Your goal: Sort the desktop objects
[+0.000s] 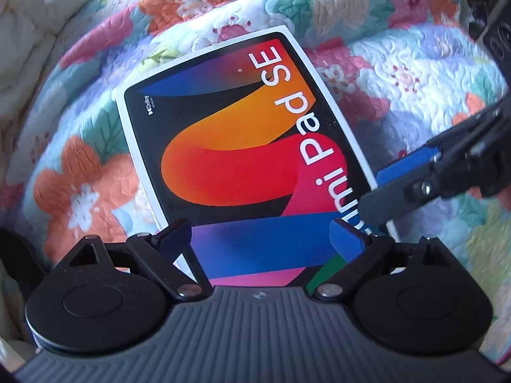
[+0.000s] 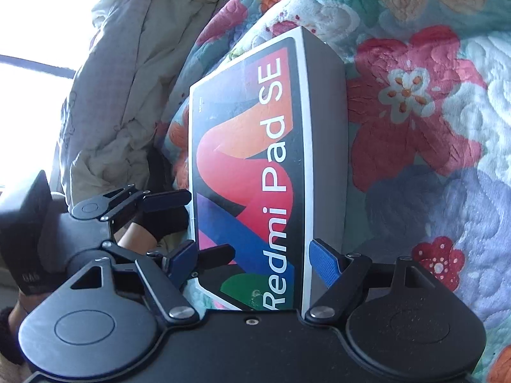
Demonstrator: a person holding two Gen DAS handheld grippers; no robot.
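Left wrist view: Redmi Pad SE box (image 1: 242, 146) lies straight ahead of my left gripper (image 1: 262, 239), long axis running away from me over the floral quilt (image 1: 399, 73). Near end sits between my spread fingers; contact unclear, not clamped. My right gripper (image 1: 380, 191) comes in at the box's right edge.

Right wrist view: box (image 2: 252, 175) dead ahead, standing on its long edge. Right gripper (image 2: 252, 255) fingers wide apart, straddling the near end; grip uncertain. Both claws equally near.
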